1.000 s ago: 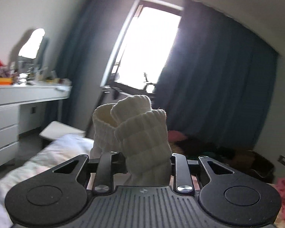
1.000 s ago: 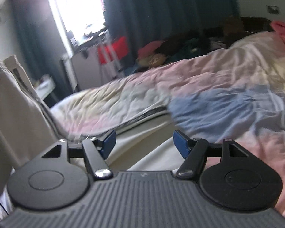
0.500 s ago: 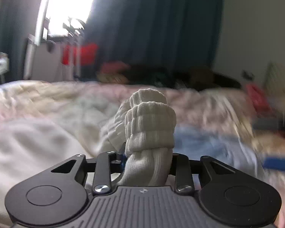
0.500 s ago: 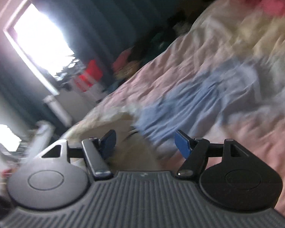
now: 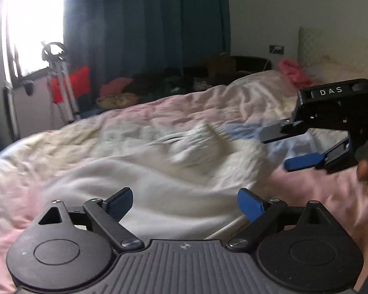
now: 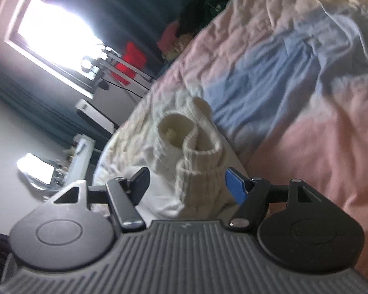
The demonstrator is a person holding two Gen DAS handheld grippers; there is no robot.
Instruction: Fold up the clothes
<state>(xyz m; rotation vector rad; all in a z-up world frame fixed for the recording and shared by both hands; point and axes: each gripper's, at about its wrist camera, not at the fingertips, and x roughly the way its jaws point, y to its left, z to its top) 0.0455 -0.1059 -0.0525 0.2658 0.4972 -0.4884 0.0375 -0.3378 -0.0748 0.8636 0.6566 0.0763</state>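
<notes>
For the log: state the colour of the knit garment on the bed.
Cream-white ribbed knit garment, clearest in the right wrist view.

The cream-white knitted garment (image 6: 191, 147) lies crumpled on the patchwork bedspread (image 6: 306, 98), directly ahead of the right gripper (image 6: 187, 186) and partly between its spread fingers. Its ribbed cuffs — thick, tubular, doubled over — rise in a bunch just past the fingertips, one opening facing back toward them. The smoother body of the garment spreads lower and to the left side of that gripper. From the left gripper (image 5: 185, 202), the same pale cloth (image 5: 184, 171) sprawls in front of the wide-set fingers, its far part blurred — detail there cannot be made out.
</notes>
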